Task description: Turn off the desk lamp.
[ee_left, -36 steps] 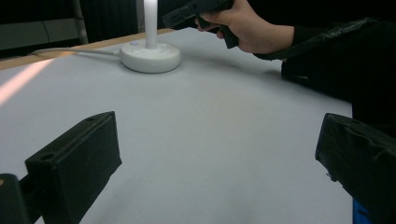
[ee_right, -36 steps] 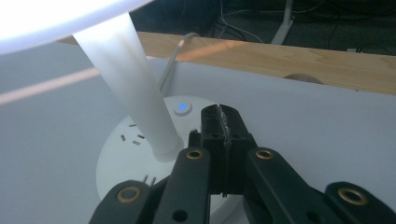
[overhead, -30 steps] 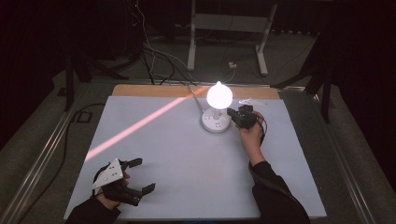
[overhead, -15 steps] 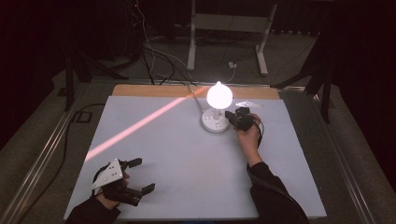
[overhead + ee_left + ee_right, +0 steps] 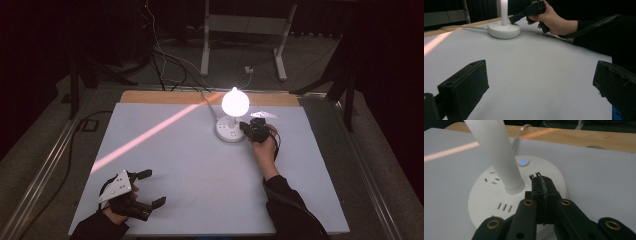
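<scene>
Your right gripper (image 5: 543,185) has its jaws pressed together with nothing between them, the tip resting on the round white plastic base (image 5: 499,202) of the lit lamp (image 5: 235,101) near the far edge of the grey table (image 5: 200,190), just short of the blue-lit button (image 5: 524,161). If you mean to press that button, slide the tip forward over it and push straight down, steering clear of the white stem (image 5: 499,152). Your left gripper (image 5: 135,195) rests spread and empty near the table's near left corner.
</scene>
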Tool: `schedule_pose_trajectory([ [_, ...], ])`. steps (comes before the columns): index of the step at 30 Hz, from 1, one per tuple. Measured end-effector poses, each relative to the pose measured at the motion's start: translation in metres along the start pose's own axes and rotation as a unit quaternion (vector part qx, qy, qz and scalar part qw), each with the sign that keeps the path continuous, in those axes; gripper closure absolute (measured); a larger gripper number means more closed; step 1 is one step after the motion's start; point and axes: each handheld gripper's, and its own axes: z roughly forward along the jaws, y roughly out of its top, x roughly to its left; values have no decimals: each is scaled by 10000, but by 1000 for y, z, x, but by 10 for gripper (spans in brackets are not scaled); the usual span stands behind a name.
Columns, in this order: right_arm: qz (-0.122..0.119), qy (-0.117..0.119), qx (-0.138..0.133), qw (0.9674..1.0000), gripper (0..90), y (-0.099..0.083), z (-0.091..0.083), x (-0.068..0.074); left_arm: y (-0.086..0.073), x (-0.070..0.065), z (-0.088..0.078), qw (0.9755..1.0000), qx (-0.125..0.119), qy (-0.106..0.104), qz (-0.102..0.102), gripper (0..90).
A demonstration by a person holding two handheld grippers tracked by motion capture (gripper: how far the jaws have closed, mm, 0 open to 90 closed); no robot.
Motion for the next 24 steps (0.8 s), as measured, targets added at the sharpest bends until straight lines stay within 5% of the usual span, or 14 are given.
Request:
schedule_pose_trajectory([
  [7,-190,-16,-70,9998,898,-3,1,2,0,0,0,10000,-5,-8,5,6],
  [11,395,410,-150,9983,899,-5,1,-11,0,-1,-1,10000,-9,-16,19,6],
  [14,214,350,-156,9990,899,-6,1,-8,0,-1,0,10000,-8,-19,18,6],
  [17,407,344,-33,9986,898,-2,0,-8,0,-1,0,10000,-8,-21,30,6],
  [24,117,295,-193,9993,897,5,-6,-6,0,0,0,10000,-7,-10,10,6],
])
